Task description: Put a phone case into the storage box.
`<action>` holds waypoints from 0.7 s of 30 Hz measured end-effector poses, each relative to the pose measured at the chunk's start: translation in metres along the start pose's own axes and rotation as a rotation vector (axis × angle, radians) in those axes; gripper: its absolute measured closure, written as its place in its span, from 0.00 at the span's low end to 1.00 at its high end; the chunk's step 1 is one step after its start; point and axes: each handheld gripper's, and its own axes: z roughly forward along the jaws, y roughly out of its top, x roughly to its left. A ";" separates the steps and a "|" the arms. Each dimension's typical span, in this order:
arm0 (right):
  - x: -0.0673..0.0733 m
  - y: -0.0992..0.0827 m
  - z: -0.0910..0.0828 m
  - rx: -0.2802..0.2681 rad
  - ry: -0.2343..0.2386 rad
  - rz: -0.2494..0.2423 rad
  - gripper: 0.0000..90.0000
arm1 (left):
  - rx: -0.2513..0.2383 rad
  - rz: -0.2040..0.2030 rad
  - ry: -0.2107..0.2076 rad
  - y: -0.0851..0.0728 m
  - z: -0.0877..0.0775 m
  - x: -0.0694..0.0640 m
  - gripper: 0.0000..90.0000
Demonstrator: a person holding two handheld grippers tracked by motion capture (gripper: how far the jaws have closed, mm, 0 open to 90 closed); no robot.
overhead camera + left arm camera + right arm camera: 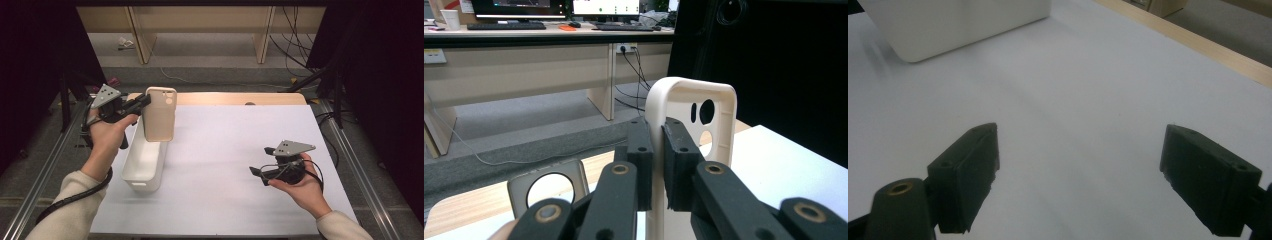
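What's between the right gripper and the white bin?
Nothing: in the high view, bare white table cover separates the right gripper from the white bin.

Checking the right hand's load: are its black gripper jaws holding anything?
No: the right gripper jaws stand wide apart over bare white table cover.

Light falls from overhead on the white counter [225, 150], leaving soft shadows; black surrounds at three and nine o'clock. The right gripper view is soft, perhaps unfocused; the left tool [658, 155] looks blurred close up.
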 end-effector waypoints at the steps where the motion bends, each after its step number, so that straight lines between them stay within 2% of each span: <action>1: 0.000 0.000 0.000 0.001 -0.001 0.001 0.19 | 0.000 0.000 0.000 0.000 0.000 0.001 0.93; 21: -0.002 -0.001 -0.001 -0.003 -0.009 0.007 0.19 | 0.008 -0.003 0.028 0.000 0.005 0.016 0.93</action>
